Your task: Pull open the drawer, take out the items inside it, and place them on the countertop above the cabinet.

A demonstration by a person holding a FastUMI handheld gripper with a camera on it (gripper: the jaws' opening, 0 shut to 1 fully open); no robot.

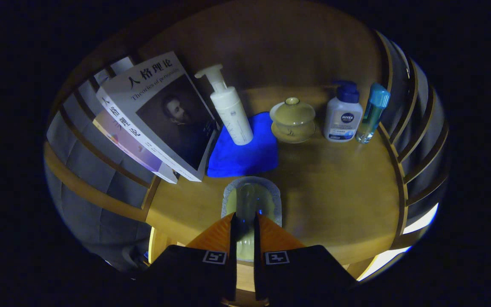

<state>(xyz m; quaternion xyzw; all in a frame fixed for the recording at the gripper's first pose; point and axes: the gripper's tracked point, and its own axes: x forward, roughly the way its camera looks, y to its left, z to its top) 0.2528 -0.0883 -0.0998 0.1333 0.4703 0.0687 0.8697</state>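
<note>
My gripper (244,216) is shut on a clear glass cup (252,200), its fingers nearly together on the cup's near side. The cup is seen from above, over the wooden countertop (335,192), just short of a blue cloth (245,153). Whether the cup rests on the wood or hangs above it I cannot tell. A white pump bottle (230,113) stands on the cloth's far edge. Right of it, in a row, stand a lidded tea bowl on a saucer (293,119), a white bottle with a dark blue cap (342,113) and a slim bottle with a teal cap (372,113).
Two books (160,115) lean at the left, beyond the fingers. Curved wooden rails (403,140) fence the countertop's right side, and slats (96,157) run along the left. A wooden back panel (271,51) rises behind the bottles. Bare wood lies right of the cup.
</note>
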